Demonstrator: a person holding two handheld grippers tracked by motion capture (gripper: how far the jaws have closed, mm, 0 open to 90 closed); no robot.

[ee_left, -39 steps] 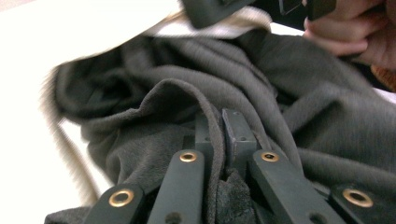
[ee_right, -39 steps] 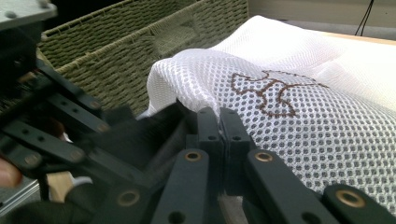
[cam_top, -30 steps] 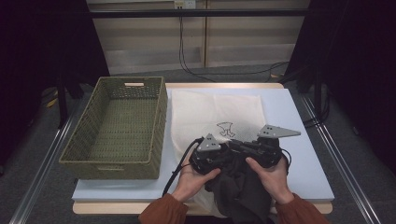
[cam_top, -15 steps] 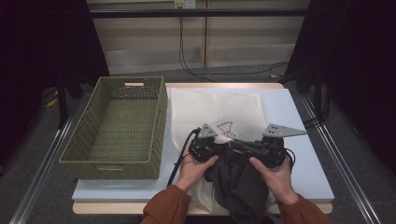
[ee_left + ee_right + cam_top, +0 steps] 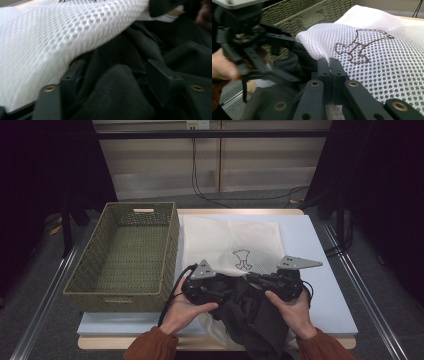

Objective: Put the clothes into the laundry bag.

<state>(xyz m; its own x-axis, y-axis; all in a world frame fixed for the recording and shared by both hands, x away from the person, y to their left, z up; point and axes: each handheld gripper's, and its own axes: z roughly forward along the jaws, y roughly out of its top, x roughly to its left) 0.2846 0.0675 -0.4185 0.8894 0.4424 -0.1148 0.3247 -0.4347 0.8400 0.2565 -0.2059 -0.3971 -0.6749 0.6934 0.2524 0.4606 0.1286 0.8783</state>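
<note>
Dark cloth (image 5: 250,315) is entering the mesh bag (image 5: 235,240). The right gripper (image 5: 329,65) is clenching the bag's edge; the left gripper (image 5: 112,72), jaws just opening, is straddling the cloth unpinched. Freed cloth may slide out.

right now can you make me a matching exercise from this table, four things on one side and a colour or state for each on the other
Things:
1. wicker basket
2. mesh bag
3. dark garment
4. right gripper

Colour or state:
A. white, with a brown stitched figure
B. jaws shut
C. olive green, nothing inside
D. near black, bunched at the bag's near edge

Pairs: 1-C, 2-A, 3-D, 4-B
</note>
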